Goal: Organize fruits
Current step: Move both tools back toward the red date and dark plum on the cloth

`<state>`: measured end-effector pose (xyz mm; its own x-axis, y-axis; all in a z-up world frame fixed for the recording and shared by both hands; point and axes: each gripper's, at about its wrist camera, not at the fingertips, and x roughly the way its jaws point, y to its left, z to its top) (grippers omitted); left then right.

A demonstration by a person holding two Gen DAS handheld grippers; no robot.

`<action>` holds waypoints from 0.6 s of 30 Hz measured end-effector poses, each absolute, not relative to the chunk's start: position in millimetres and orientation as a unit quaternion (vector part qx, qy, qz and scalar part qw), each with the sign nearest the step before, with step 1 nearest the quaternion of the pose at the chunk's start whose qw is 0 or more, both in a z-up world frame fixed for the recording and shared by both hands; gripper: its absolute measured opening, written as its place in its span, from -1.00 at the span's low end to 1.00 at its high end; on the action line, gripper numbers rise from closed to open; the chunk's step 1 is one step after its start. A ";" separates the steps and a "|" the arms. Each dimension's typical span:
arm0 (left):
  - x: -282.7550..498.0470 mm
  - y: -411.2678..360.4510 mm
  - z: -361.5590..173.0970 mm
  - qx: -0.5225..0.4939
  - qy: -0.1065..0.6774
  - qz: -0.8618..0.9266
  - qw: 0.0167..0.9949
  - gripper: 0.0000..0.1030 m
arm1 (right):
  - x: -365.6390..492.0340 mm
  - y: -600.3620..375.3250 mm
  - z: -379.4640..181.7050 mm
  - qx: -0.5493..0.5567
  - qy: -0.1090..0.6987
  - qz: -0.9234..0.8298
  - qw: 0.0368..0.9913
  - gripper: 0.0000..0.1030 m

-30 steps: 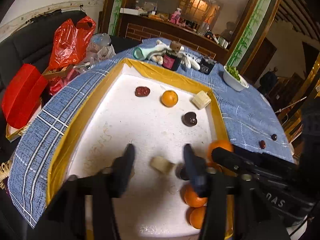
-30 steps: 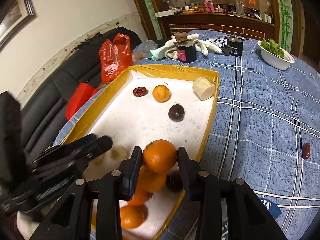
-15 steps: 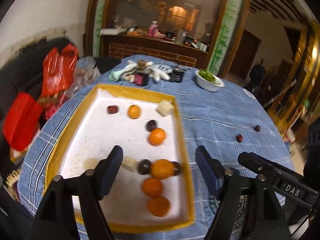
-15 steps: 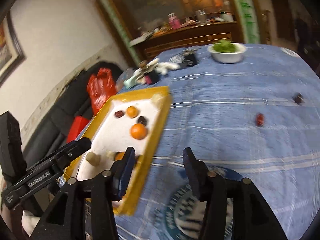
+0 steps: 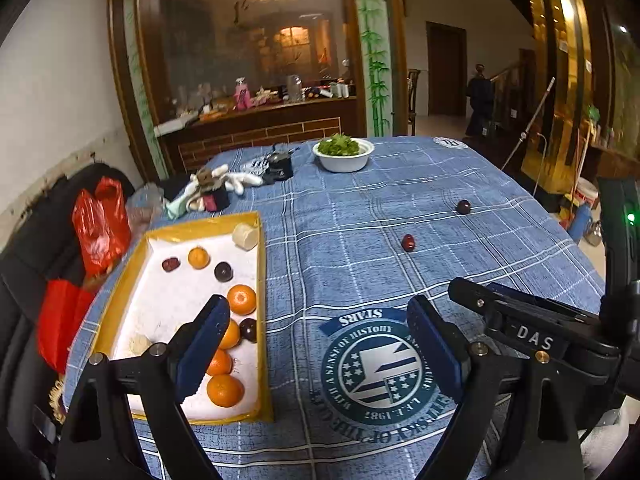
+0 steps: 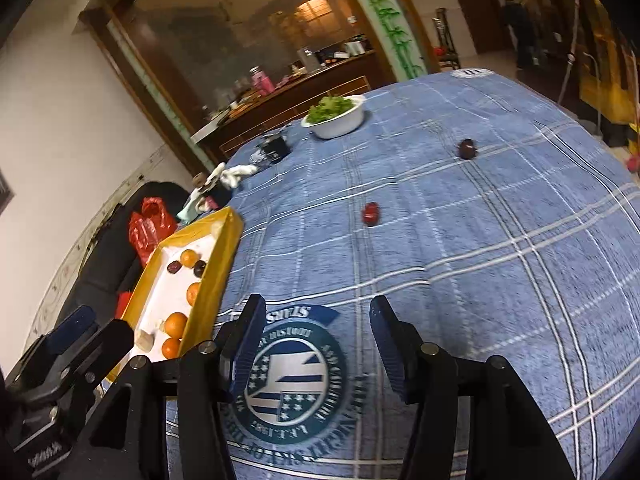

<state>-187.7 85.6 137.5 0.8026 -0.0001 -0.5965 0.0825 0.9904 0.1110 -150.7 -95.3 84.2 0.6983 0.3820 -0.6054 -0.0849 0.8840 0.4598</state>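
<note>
Sofa sits at the far left, black, with two red plastic bags on it. Next over is the yellow-rimmed tray with a white floor, and that's where most of the fruit is. Counting in the left wrist view: five oranges, though two of them are half hidden behind a gripper finger, three dark round fruits (one reddish, two near black), and two pale chunks, one at the far right corner and one near the front left.

Left gripper hangs over the blue plaid tablecloth just right of the tray, its fingers spreading wider and nothing between them, only the round "STARS" emblem printed on the cloth. Right gripper is over the same emblem in its own view, also spreading apart, also empty.

Further right, two loose fruits are out on the cloth well apart from the tray: a red one and a darker one beyond it. At the back there's one white bowl of greens, plus a small heap of white gloves and dark odds and ends I can't really make out.
</note>
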 end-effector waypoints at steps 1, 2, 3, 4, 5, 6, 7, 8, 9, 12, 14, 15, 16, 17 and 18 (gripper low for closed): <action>-189.3 83.9 138.4 0.067 0.312 -0.022 0.947 0.74 | -152.6 -99.2 83.9 0.207 0.365 0.127 0.899 0.15; -191.1 81.7 139.5 0.068 0.311 -0.024 0.948 0.74 | -154.5 -101.3 84.0 0.208 0.365 0.126 0.899 0.16; -193.2 80.0 140.4 0.069 0.311 -0.025 0.948 0.74 | -155.8 -102.6 84.0 0.209 0.364 0.125 0.899 0.17; -195.1 78.0 141.2 0.070 0.310 -0.025 0.948 0.74 | -157.8 -104.4 85.1 0.210 0.362 0.124 0.900 0.18; -196.3 77.2 141.8 0.071 0.309 -0.025 0.948 0.74 | -159.4 -105.2 86.1 0.210 0.360 0.124 0.900 0.20; -198.0 76.4 142.3 0.071 0.307 -0.024 0.949 0.74 | -161.5 -105.2 87.6 0.210 0.358 0.124 0.902 0.21; -198.9 75.0 142.3 0.071 0.307 -0.024 0.949 0.74 | -163.0 -104.8 88.1 0.208 0.356 0.124 0.903 0.22; -201.4 74.9 142.5 0.069 0.307 -0.026 0.949 0.74 | -165.0 -104.0 89.3 0.205 0.353 0.124 0.904 0.26; -201.8 75.3 142.5 0.067 0.307 -0.026 0.949 0.74 | -166.8 -102.7 90.1 0.202 0.351 0.124 0.906 0.27; -202.2 78.5 142.0 0.062 0.310 -0.023 0.948 0.74 | -168.6 -97.2 90.5 0.194 0.351 0.127 0.907 0.28; -201.3 81.0 140.5 0.059 0.314 -0.022 0.948 0.74 | -169.5 -93.1 90.3 0.189 0.352 0.129 0.908 0.28; -200.7 81.8 140.1 0.058 0.314 -0.021 0.947 0.74 | -170.1 -91.2 90.0 0.186 0.352 0.129 0.908 0.28; -200.5 82.7 139.4 0.057 0.316 -0.020 0.947 0.74 | -170.4 -90.0 89.8 0.184 0.353 0.129 0.908 0.28; -200.3 83.9 138.2 0.056 0.318 -0.018 0.946 0.75 | -170.6 -88.0 89.6 0.181 0.354 0.130 0.909 0.28; -200.4 84.3 137.7 0.055 0.318 -0.018 0.946 0.75 | -170.4 -87.0 89.6 0.179 0.354 0.130 0.909 0.28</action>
<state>-200.4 84.3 137.7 0.7968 0.0012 -0.6043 0.0692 0.9932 0.0933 -170.4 -87.0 89.6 0.7152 0.3641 -0.5966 -0.1099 0.9016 0.4184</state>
